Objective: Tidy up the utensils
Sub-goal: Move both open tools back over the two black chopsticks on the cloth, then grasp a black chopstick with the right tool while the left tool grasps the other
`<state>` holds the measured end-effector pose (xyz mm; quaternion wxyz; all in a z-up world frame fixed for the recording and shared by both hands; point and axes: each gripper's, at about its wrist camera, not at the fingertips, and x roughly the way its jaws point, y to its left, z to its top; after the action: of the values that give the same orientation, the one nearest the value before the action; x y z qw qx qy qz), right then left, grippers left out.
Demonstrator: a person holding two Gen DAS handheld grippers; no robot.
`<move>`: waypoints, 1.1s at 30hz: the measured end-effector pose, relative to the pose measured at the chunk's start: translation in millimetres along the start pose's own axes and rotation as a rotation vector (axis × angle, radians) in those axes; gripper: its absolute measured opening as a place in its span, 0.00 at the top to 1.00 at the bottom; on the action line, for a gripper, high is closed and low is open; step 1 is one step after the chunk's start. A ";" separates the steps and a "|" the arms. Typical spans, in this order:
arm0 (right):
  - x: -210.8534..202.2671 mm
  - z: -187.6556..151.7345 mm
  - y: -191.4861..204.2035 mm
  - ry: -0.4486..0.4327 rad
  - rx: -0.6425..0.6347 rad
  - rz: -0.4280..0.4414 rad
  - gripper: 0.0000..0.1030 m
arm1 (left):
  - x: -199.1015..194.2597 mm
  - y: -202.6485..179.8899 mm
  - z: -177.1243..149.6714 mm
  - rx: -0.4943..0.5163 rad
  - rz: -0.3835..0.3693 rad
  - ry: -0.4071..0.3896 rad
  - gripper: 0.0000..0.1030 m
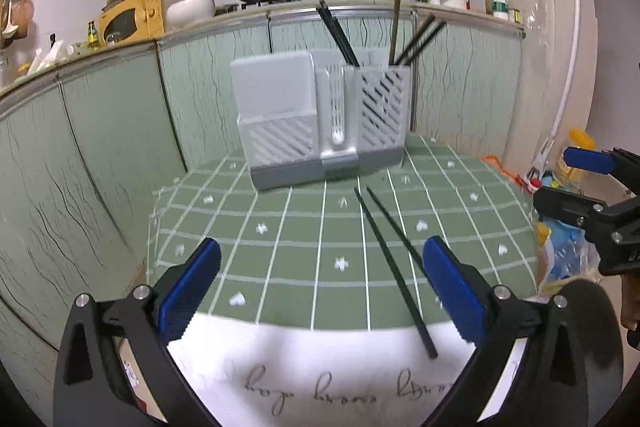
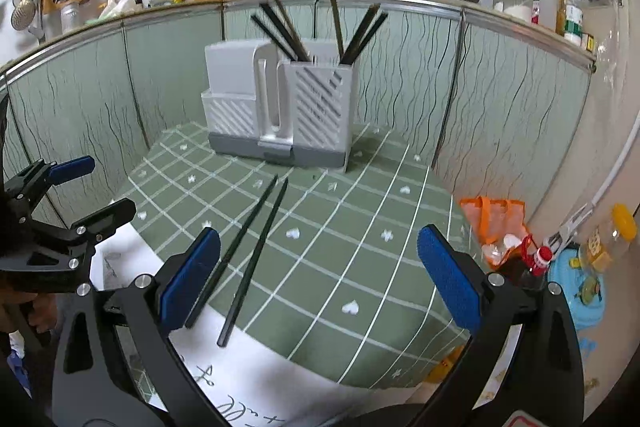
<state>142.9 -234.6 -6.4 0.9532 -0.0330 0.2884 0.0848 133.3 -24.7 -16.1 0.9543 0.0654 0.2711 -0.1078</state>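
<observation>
Two loose chopsticks [image 1: 390,259] lie before the utensil holder [image 1: 320,123], one partly hidden behind the left gripper [image 1: 322,285]; right gripper [image 2: 320,275] alongside, both with fingers spread, empty, above the worktop [image 1: 304,227].

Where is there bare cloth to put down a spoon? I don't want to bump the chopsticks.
Free: the green checked cloth right of the two loose chopsticks, up to the utensil holder, and the stretch left of them. Crowded: the holder's right compartment, full of chopsticks, and off the cloth's right edge, where bags and bottles sit.
</observation>
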 end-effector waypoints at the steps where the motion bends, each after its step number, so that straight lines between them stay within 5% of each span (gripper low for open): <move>1: 1.9 -4.3 1.3 0.005 0.000 0.000 0.08 | 1.6 -0.8 -5.0 -0.001 0.001 0.009 0.04; 9: 22.8 -41.3 17.6 0.067 -0.012 0.021 0.13 | 12.5 -5.8 -35.6 -0.016 -0.015 0.066 0.04; 21: 46.2 -69.8 48.0 0.134 -0.040 0.062 0.38 | 14.6 15.1 -54.0 -0.067 0.030 0.103 0.04; 25: 54.3 -73.5 62.5 0.144 -0.055 0.074 0.52 | 14.6 18.2 -56.7 -0.071 0.033 0.105 0.04; 29: 66.7 -77.2 67.1 0.173 -0.030 0.075 0.82 | 14.2 18.5 -58.9 -0.072 0.032 0.110 0.04; 33: 69.2 -80.4 65.1 0.177 0.011 0.058 0.94 | 13.9 16.6 -59.4 -0.070 0.028 0.113 0.04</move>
<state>144.1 -169.7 -112.6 0.9213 -0.0265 0.3727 0.1074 119.0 -0.1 -72.5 0.9405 0.0418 0.3274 -0.0811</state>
